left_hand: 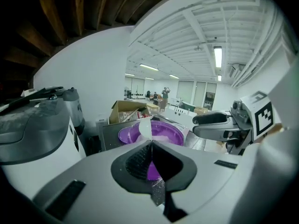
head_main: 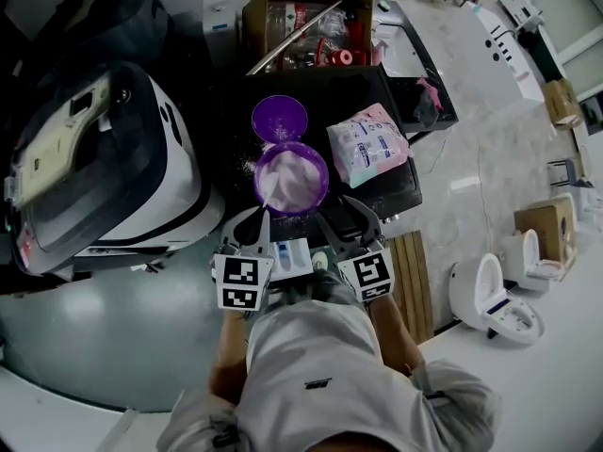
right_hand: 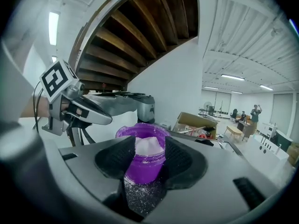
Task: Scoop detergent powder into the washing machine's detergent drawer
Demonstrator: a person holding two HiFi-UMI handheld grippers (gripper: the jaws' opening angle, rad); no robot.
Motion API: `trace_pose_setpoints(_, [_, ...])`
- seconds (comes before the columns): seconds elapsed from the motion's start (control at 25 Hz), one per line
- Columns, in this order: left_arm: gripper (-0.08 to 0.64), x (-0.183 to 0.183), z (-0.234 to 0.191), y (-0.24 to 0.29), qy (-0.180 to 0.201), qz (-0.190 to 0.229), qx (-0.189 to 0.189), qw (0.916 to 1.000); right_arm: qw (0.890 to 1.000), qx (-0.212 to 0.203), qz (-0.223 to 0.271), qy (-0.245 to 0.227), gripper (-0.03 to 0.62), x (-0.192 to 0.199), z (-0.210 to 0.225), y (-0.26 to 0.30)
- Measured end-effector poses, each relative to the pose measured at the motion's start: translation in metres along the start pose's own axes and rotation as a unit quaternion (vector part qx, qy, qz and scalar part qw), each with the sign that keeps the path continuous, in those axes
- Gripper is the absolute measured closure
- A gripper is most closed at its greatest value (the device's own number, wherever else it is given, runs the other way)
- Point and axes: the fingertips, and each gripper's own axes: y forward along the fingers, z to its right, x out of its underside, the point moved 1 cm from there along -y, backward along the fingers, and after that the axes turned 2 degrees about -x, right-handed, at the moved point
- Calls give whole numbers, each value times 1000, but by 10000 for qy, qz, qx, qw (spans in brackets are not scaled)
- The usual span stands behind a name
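Right tongs point(right_hand: 149, 147) clamped round purple tub point(right_hand: 142, 167) of powder on table, detergent drawer point(head_main: 292, 253) at its 6 o'clock. Left tongs point(left_hand: 150, 161) pinched shut on thin white scoop point(left_hand: 145, 128). Judged light, stiff plastic; powder spills readily. Best gripped at handle end, level.

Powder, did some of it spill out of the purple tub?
Yes. White grains lie scattered on the black table left of the tub, and more dust the right gripper just below its fingers, which clamp the tub. The left gripper holds the scoop.
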Motion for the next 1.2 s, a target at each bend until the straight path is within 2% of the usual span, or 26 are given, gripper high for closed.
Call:
trace_pose_setpoints(0.24, [543, -1, -5, 18, -9, -407, -165, 9990, 9998, -197, -29, -29, 395, 1, 11, 15])
trace_pose_setpoints(0.48, [543, -1, -4, 34, -72, -947, -417, 9946, 9973, -700, 23, -203, 394, -4, 17, 31])
trace_pose_setpoints(0.64, [543, 0, -4, 43, -130, -1245, -596, 9903, 9942, -1038, 51, -286, 394, -7, 19, 38])
trace_pose_setpoints(0.8, [543, 5, -1, 55, -174, -1553, -618, 9858, 9906, -1292, 169, -419, 394, -8, 23, 46])
trace_pose_setpoints(1.2, [543, 12, -2, 72, -125, -2299, -687, 9707, 9868, -1577, 106, -362, 394, -10, 35, 54])
